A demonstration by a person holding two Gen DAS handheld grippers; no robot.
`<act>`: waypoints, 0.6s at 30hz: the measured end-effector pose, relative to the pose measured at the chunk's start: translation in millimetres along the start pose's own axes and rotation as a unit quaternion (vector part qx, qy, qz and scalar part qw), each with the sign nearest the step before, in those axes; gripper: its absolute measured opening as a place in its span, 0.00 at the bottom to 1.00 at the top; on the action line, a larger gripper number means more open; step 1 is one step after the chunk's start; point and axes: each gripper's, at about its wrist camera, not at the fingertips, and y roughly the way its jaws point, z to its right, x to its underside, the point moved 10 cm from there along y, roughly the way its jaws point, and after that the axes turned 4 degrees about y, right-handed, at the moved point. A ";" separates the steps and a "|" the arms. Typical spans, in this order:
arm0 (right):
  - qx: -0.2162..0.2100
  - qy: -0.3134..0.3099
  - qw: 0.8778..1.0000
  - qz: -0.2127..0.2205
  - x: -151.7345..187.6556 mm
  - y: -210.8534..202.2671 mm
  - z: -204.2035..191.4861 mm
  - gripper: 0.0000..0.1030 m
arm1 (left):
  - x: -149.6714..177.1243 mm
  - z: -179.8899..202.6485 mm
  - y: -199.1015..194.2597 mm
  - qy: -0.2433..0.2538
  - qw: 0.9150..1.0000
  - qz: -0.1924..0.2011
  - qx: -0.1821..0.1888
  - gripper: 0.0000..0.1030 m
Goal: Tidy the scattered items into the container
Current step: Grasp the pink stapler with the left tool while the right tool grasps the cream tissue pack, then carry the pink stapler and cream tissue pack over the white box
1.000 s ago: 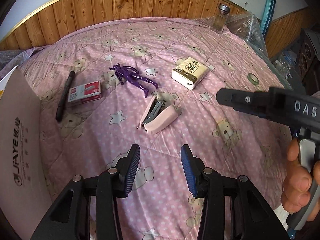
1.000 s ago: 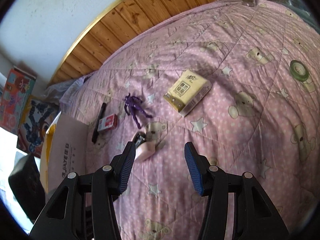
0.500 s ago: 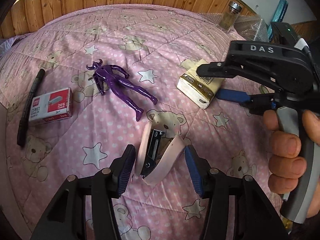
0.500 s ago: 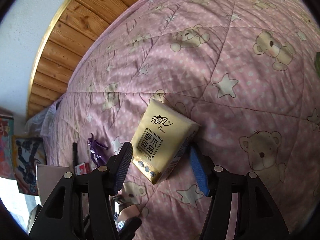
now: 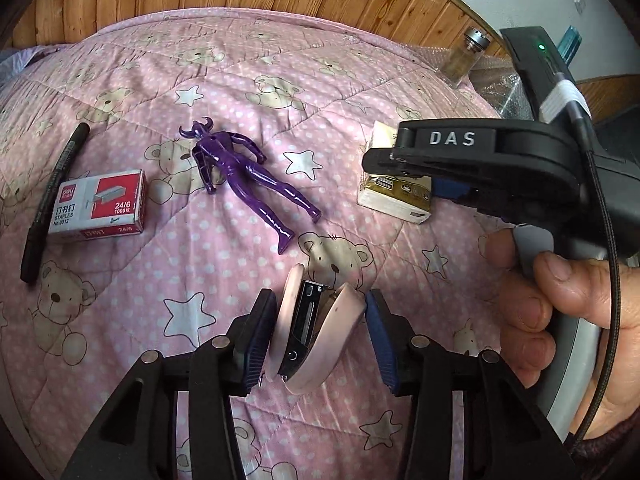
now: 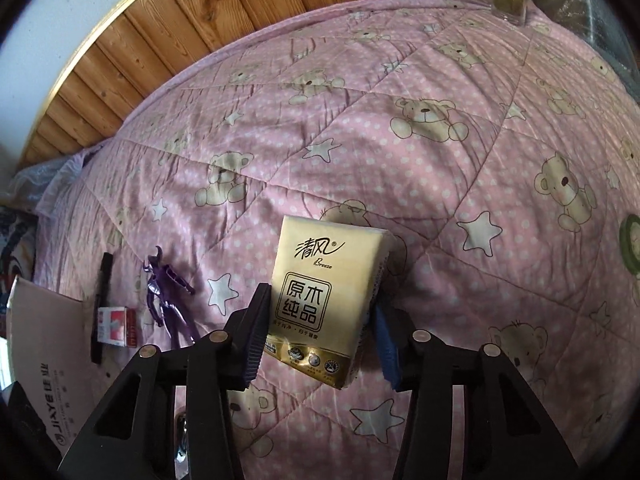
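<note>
The left claw (image 5: 320, 334) straddles the pink stapler (image 5: 316, 336) on the bed's pink quilt (image 5: 360, 80), both pads at its sides, though a firm clamp cannot be told. The right claw (image 6: 320, 332) brackets the tissue pack (image 6: 324, 304) likewise, grip unclear. The cardboard box (image 6: 44, 344) stands at the quilt's left edge, past the purple figure (image 5: 244, 176), staple box (image 5: 96, 202) and black pen (image 5: 54, 200); open quilt lies beyond.

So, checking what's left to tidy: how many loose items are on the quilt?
5: stapler between left gripper fingers, tissue pack between right gripper fingers, purple figure, staple box, pen. Others may be out of view.
</note>
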 end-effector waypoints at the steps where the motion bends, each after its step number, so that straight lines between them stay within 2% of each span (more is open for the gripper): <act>1: -0.004 0.003 1.000 0.003 1.0 -4.3 0.2 0.45 | 1.2 -0.9 -2.4 -0.004 1.000 0.000 0.002 0.46; 8: -0.020 0.005 1.000 0.016 8.1 -30.7 1.5 0.40 | 4.3 5.0 -25.4 -0.009 1.000 0.013 0.010 0.46; 18: -0.033 0.002 0.999 0.031 33.5 -67.3 -5.7 0.39 | 11.4 10.5 -47.9 -0.015 0.999 0.031 0.008 0.46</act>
